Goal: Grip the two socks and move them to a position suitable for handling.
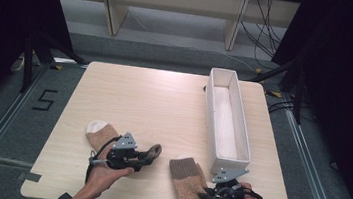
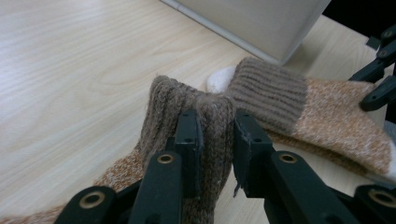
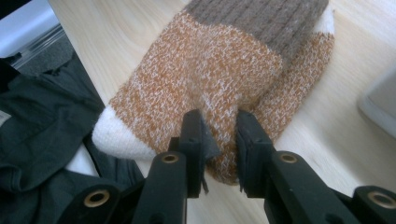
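Note:
Two knitted socks, orange-brown with white toes and brown ribbed cuffs, lie at the front of the wooden table (image 1: 154, 102). The left sock (image 1: 101, 135) stretches flat with its toe at the far left. Its cuff (image 2: 187, 100) is bunched and raised between the jaws of my left gripper (image 1: 147, 156) (image 2: 217, 135), which is shut on it. The right sock (image 1: 186, 181) (image 3: 219, 74) lies doubled over, with its cuff toward the far side. My right gripper (image 1: 202, 195) (image 3: 219, 135) is shut on that sock's near edge, by its white toe (image 3: 116, 133).
A long white bin (image 1: 210, 103), standing open, runs front to back along the table's right side; its near corner (image 2: 261, 28) stands close behind the right sock. The person's dark clothing (image 3: 42, 121) hangs below the table's front edge. Bare tabletop stretches behind both socks.

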Motion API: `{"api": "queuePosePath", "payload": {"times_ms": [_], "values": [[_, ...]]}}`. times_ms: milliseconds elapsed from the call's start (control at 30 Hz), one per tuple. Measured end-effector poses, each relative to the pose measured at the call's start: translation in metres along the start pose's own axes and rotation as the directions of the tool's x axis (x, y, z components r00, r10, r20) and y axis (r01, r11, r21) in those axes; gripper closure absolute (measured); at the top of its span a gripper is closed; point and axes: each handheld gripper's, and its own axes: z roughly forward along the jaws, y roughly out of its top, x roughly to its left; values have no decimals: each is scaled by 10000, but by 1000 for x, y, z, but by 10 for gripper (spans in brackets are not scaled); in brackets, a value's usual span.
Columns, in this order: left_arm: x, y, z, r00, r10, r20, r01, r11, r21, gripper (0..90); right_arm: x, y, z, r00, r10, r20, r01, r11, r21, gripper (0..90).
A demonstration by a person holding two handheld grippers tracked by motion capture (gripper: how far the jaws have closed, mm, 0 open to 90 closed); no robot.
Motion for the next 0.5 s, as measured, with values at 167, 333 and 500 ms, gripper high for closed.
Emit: {"api": "queuePosePath", "payload": {"times_ms": [167, 333, 500], "values": [[-5, -3, 17, 9997, -60, 216, 53, 9995, 304, 701, -5, -9, -2, 9999, 105, 3, -105, 9999, -54, 718], [-8, 2, 17, 9986, -125, 509, 111, 9996, 277, 586, -6, -8, -6, 9996, 277, 85, -275, 9992, -307, 648], [1, 9, -6, 9994, -97, 324, 102, 9998, -151, 569, -5, -3, -18, 9992, 391, 112, -378, 9940, -1031, 629]]}}
